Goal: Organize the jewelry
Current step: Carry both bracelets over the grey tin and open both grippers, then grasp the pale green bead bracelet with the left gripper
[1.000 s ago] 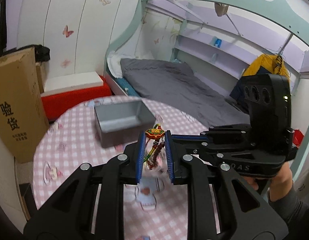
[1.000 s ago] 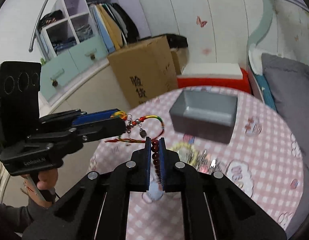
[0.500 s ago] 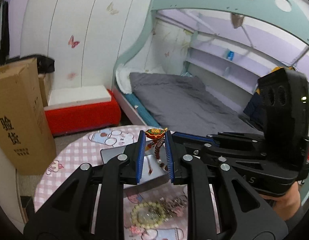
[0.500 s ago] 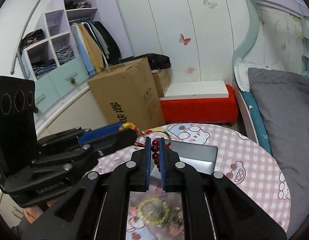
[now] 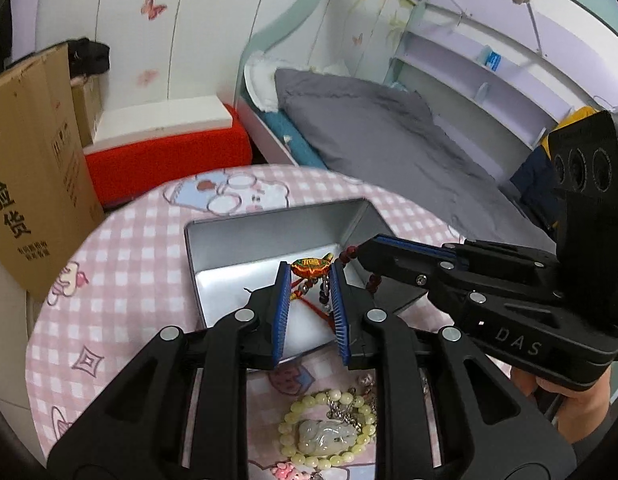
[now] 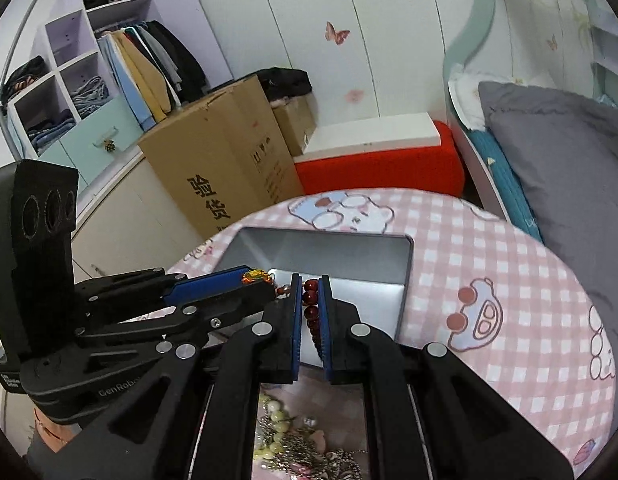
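Note:
My left gripper [image 5: 309, 276] is shut on a red and gold charm [image 5: 310, 267] with red cord hanging below, held over the open grey metal box [image 5: 265, 236]. My right gripper [image 6: 310, 292] is shut on a dark red bead bracelet [image 6: 311, 312], also over the box [image 6: 329, 248]. The two grippers sit side by side; the bracelet and charm look joined. The right gripper shows in the left wrist view [image 5: 373, 248], the left gripper in the right wrist view [image 6: 249, 280].
A round table with a pink checked cloth [image 5: 121, 272] holds the box. A pale green bead bracelet with a jade pendant [image 5: 325, 432] and silver chains [image 6: 309, 456] lie near the front. A cardboard box [image 5: 29, 184], a red bench [image 5: 165, 160] and a bed [image 5: 389, 140] stand beyond.
Both grippers have moved forward and down with the jewelry, from above the table to just over the open box. The box now fills more of both views.

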{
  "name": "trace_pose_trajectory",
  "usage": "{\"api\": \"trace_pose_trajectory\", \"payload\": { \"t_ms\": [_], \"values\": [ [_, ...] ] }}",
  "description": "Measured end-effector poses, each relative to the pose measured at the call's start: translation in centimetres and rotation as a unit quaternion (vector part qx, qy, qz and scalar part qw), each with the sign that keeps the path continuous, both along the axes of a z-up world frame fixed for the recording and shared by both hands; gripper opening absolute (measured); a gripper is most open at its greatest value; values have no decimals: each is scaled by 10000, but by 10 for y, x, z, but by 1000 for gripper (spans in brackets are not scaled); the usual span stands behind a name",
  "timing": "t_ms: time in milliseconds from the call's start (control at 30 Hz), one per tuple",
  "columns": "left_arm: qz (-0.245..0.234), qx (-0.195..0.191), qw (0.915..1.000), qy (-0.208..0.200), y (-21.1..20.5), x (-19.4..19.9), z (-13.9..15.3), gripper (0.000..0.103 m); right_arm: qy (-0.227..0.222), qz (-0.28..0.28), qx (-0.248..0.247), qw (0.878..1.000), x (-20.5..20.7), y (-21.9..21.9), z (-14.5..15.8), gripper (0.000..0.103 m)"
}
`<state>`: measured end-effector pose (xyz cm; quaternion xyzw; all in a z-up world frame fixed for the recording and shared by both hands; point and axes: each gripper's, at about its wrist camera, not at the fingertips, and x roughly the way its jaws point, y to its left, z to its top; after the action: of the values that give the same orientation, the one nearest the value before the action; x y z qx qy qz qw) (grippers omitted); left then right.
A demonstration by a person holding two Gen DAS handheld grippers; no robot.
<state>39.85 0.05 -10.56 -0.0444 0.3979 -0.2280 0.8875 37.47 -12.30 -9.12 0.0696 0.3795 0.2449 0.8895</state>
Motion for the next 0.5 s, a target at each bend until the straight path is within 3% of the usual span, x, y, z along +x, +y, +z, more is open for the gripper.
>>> {"api": "trace_pose_trajectory", "payload": {
  "t_ms": [67, 100, 167, 300, 500],
  "values": [
    [6, 3, 10000, 67, -1, -1, -3, 25, 57, -14, 14, 10000, -1, -1, -3, 9],
    [4, 2, 10000, 77, -1, -1, -3, 44, 69, -33, 39, 10000, -1, -2, -3, 10],
    [107, 2, 9999, 22, 2, -4, -2, 67, 104, -93, 43, 9999, -3, -5, -4, 10],
    [112, -123, 9998, -63, 8, -14, 6, 67, 81, -136, 116, 9998, -11, -13, 2, 18],
    [136, 97, 9991, -379, 16, -45, 20, 67, -128, -176, 112, 9997, -38, -23, 21, 25]
  ]
}}
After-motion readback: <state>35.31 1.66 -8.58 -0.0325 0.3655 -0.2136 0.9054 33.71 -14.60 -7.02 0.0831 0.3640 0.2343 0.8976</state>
